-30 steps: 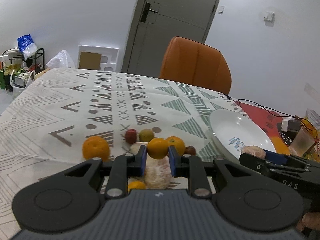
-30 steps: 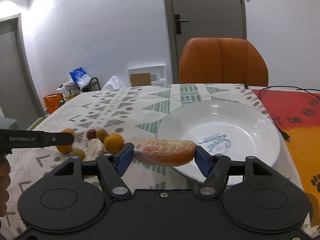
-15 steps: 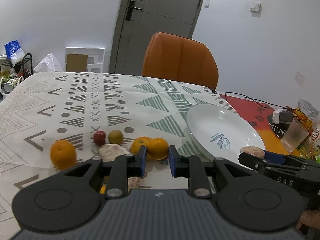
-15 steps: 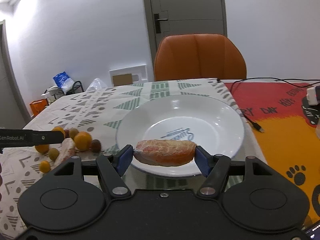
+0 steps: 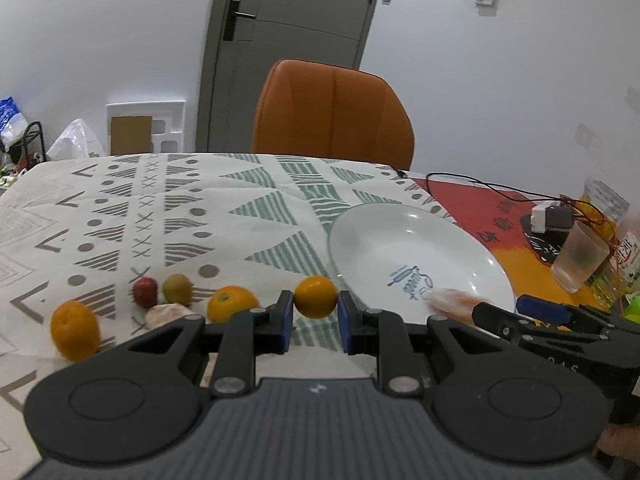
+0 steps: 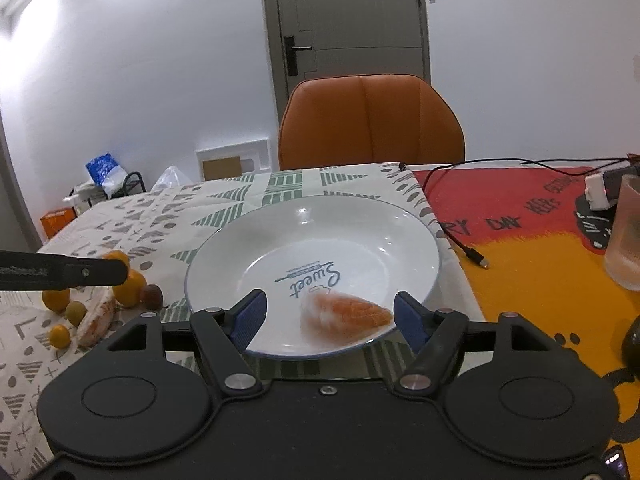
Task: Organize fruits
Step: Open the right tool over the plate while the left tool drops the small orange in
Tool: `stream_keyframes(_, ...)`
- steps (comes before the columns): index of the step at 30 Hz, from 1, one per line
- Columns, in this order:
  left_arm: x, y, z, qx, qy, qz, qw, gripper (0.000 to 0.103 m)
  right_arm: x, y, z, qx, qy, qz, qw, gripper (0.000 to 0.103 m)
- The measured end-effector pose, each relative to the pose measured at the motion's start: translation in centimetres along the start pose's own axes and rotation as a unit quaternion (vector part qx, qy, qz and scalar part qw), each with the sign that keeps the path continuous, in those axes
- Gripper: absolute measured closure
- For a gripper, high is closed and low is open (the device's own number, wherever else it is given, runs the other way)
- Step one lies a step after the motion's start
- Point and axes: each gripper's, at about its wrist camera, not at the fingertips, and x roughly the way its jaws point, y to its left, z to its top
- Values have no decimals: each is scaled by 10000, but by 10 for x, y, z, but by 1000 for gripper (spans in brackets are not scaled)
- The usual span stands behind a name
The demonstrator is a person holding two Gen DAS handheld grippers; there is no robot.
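Note:
My left gripper (image 5: 315,322) is shut on a small orange (image 5: 315,297), held above the patterned cloth just left of the white plate (image 5: 372,236). My right gripper (image 6: 329,316) is open over the plate's (image 6: 248,232) near rim. A peeled grapefruit piece (image 6: 346,314) lies, blurred, on the plate between its fingers, free of them. The piece also shows in the left wrist view (image 5: 452,300). On the cloth to the left lie two oranges (image 5: 74,330) (image 5: 232,307), a red fruit (image 5: 144,291), a green fruit (image 5: 177,287) and another peeled piece (image 5: 168,314).
An orange chair (image 5: 332,116) stands behind the table. A black cable (image 6: 460,240), a charger (image 6: 598,192) and a frosted cup (image 6: 626,236) sit on the red and orange mat at the right. Bags and a rack are on the floor at the left.
My right gripper opened and let the peeled piece drop onto the plate. My left gripper carried the small orange to the right, closer to the plate.

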Motion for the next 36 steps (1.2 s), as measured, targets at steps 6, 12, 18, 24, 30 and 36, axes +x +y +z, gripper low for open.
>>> stream_keyframes(6, 9, -17, 5, 142, -14, -140, 9998, 81, -7, -11, -4, 165, 2, 13, 9999, 32)
stream_keyframes(12, 18, -33, 8, 264, 20, -279, 9993, 81, -14, -16, -8, 235, 16, 29, 9997, 32)
stream_keyframes(18, 28, -48, 12, 389, 42, -398, 9984, 81, -19, -22, -8, 262, 13, 1, 9997, 32)
stream_keyframes(24, 33, -60, 16, 446, 52, -445, 9980, 81, -24, -29, -9, 329, 24, 31, 9995, 32)
stream_keyframes(30, 30, -60, 17, 436, 99, -352, 9984, 74, -23, -31, -12, 440, 44, 52, 9990, 32)
stream_keyframes(36, 18, -44, 17, 310, 12, -15, 9995, 45, -21, -25, -9, 457, 37, 153, 9988, 30)
